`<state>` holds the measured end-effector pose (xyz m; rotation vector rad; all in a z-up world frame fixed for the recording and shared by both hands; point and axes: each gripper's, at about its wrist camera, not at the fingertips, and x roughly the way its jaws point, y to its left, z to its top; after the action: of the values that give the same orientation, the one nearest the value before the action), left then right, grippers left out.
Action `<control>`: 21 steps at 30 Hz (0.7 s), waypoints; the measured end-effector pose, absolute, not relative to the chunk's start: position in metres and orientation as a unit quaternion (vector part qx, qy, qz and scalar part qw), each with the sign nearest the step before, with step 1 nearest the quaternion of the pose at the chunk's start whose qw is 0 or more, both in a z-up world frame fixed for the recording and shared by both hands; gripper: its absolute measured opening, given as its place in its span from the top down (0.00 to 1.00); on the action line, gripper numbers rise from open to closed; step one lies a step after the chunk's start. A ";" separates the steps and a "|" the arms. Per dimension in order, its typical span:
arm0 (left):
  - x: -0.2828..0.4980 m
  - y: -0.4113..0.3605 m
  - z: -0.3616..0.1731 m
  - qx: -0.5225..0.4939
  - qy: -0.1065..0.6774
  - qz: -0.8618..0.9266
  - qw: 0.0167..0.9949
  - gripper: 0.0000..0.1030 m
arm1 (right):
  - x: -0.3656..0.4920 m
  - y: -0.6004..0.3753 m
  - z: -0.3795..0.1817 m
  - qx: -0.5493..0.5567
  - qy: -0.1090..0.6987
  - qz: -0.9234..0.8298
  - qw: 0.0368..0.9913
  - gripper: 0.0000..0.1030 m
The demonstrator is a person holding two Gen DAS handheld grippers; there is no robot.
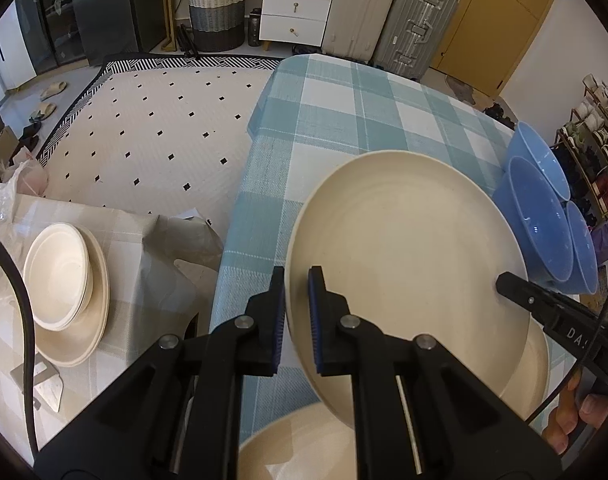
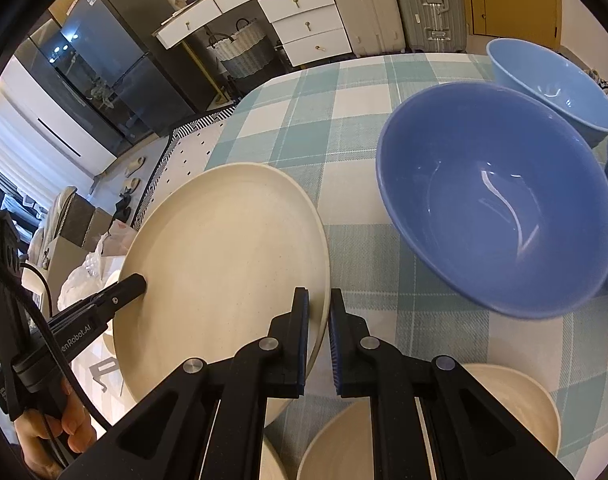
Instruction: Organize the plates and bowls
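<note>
A large cream plate (image 1: 404, 248) is held tilted above the checked table (image 1: 336, 120). My left gripper (image 1: 297, 320) is shut on its left rim. My right gripper (image 2: 318, 344) is shut on the opposite rim of the same plate (image 2: 224, 256); its finger also shows in the left wrist view (image 1: 512, 282). Three blue bowls (image 1: 540, 220) stand at the table's right; the nearest one (image 2: 500, 208) is just right of the plate. Cream bowls (image 2: 504, 404) sit near the front edge under the grippers. A stack of cream plates and bowls (image 1: 64, 284) sits on a lower side table at left.
A metal stand (image 1: 48, 384) and plastic bags (image 1: 0, 204) lie on the side table (image 1: 136, 280). A patterned rug (image 1: 152, 128) covers the floor beyond. Suitcases (image 1: 416, 20), white drawers (image 1: 296, 4) and a woven basket (image 1: 216, 12) line the far wall.
</note>
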<state>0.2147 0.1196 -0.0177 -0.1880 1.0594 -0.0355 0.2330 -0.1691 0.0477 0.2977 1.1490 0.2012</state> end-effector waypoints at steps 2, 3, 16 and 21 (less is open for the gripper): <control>0.206 0.116 -0.011 -0.091 0.500 -0.018 0.861 0.92 | 0.227 -0.172 0.053 0.143 0.537 0.096 0.826 0.91; 0.202 0.115 -0.008 -0.090 0.497 -0.018 0.863 0.92 | 0.224 -0.174 0.057 0.143 0.535 0.097 0.827 0.91; 0.144 0.076 0.011 -0.091 0.483 -0.035 0.870 0.92 | 0.158 -0.212 0.085 0.145 0.510 0.090 0.843 0.91; 0.121 0.059 0.009 -0.090 0.483 -0.042 0.870 0.92 | 0.134 -0.225 0.087 0.142 0.510 0.085 0.844 0.91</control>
<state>0.1209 0.0594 0.0090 -0.1886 1.0099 -0.0873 0.1338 -0.2247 0.0865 0.2995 1.0775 0.1784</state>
